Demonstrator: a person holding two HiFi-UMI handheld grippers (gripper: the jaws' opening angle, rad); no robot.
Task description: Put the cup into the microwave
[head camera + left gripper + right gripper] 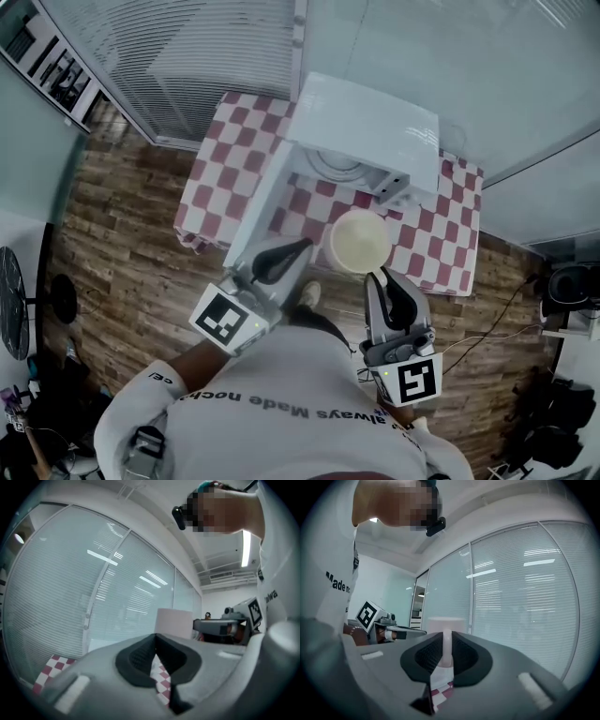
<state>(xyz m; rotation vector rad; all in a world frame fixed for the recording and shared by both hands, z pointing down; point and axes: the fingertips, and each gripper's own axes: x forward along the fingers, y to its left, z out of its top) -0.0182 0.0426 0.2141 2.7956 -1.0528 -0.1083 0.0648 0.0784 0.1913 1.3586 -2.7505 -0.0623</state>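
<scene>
Seen from the head view, the white microwave (pixel 375 122) stands on a table under a red-and-white checked cloth (pixel 225 159), its door (pixel 267 202) swung open toward the person and its turntable (pixel 336 167) exposed. The cream cup (pixel 359 241) lies outside the oven, just in front of the opening and over the cloth; we cannot tell whether it rests on the table. The right gripper (pixel 380 277) carries it: in the right gripper view we see the jaws of this gripper (pixel 446 651) clamped on the thin upright handle (pixel 446 644), with the cup body (pixel 446 623) just beyond the pads. The left gripper (pixel 298 248) sits at the free edge of the open door; we cannot tell whether it touches it. In the left gripper view its jaws (pixel 155 644) are drawn together at the tips with nothing between them, and the cup (pixel 173 620) appears ahead, beside the other gripper (pixel 220 627). Wooden flooring (pixel 122 234) surrounds the table.
</scene>
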